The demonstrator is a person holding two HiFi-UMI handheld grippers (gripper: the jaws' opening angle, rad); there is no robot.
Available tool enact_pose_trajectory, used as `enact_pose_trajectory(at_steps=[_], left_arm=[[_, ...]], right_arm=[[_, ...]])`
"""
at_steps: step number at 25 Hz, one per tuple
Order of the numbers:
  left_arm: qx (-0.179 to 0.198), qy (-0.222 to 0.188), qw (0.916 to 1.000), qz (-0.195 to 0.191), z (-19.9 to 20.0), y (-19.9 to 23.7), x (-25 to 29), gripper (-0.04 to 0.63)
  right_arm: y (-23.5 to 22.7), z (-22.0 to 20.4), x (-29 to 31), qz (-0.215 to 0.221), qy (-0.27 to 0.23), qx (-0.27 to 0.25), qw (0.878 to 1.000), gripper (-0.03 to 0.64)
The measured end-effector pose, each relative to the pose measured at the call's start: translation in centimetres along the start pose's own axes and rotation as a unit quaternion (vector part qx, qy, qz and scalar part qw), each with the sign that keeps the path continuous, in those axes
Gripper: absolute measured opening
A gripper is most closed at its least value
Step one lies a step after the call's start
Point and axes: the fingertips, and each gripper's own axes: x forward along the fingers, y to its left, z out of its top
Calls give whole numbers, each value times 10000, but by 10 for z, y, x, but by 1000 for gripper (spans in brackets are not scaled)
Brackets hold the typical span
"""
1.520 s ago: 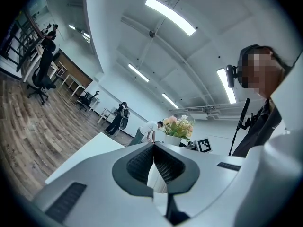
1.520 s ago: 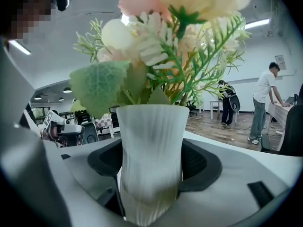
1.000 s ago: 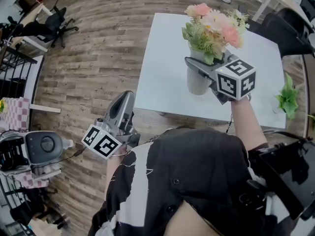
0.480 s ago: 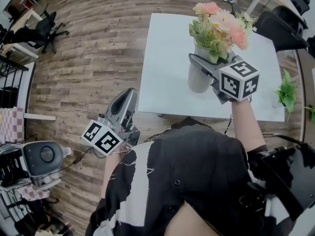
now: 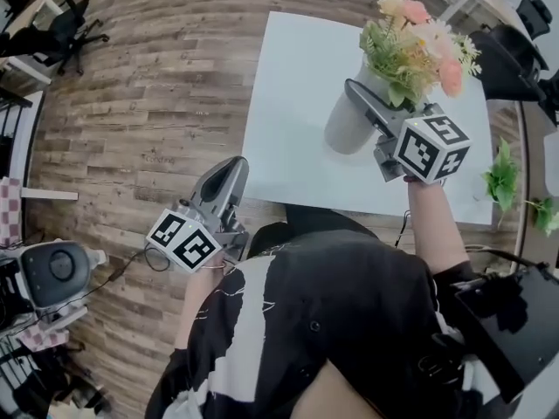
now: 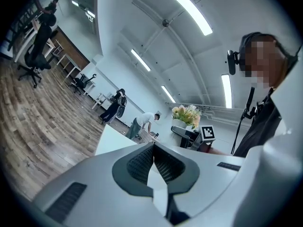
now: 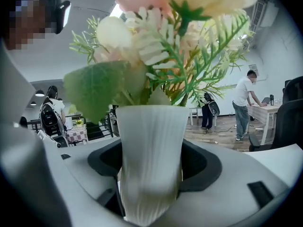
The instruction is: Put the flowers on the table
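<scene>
A white ribbed vase point(image 5: 345, 125) with pink and cream flowers point(image 5: 415, 42) leans over the white table point(image 5: 288, 103). My right gripper point(image 5: 358, 99) is shut on the vase's body. In the right gripper view the vase point(image 7: 150, 160) fills the gap between both jaws, with the flowers point(image 7: 161, 41) above. Whether the vase's base touches the table I cannot tell. My left gripper point(image 5: 231, 168) hangs over the wooden floor in front of the table's near-left corner. Its pads meet with nothing between them in the left gripper view point(image 6: 152, 150), which also shows the flowers point(image 6: 186, 115) far off.
A black office chair point(image 5: 511, 55) stands beyond the table's right side, and a green plant point(image 5: 502, 177) is at its right edge. A grey machine point(image 5: 52, 273) sits on the floor at the left. A person point(image 7: 244, 103) stands at a far desk.
My right gripper has carried the vase up and to the right in the head view, and the vase leans more. The left gripper has barely shifted in the picture.
</scene>
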Motion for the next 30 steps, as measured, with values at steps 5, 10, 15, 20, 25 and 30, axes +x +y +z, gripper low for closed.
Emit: enact_pose_trajectory(at_steps=[5, 10, 15, 20, 25, 30], left_arm=[[59, 67, 9999, 51, -1, 4, 13, 14], [45, 195, 9997, 122, -1, 20, 30, 14], [-39, 351, 9992, 168, -2, 34, 36, 14], [-55, 302, 9989, 362, 6, 55, 47, 14], [-133, 222, 9987, 428, 8, 66, 52, 14], [-186, 94, 9987, 467, 1, 80, 48, 14]], right_arm=[[-11, 14, 27, 114, -126, -8, 9999, 345], [-31, 23, 75, 190, -203, 78, 9996, 345], [-38, 25, 115, 358, -270, 439, 9980, 345], [-50, 29, 167, 501, -222, 312, 9980, 345], [-70, 47, 212, 376, -363, 77, 9986, 345], [-76, 56, 253, 580, -517, -324, 9964, 345]])
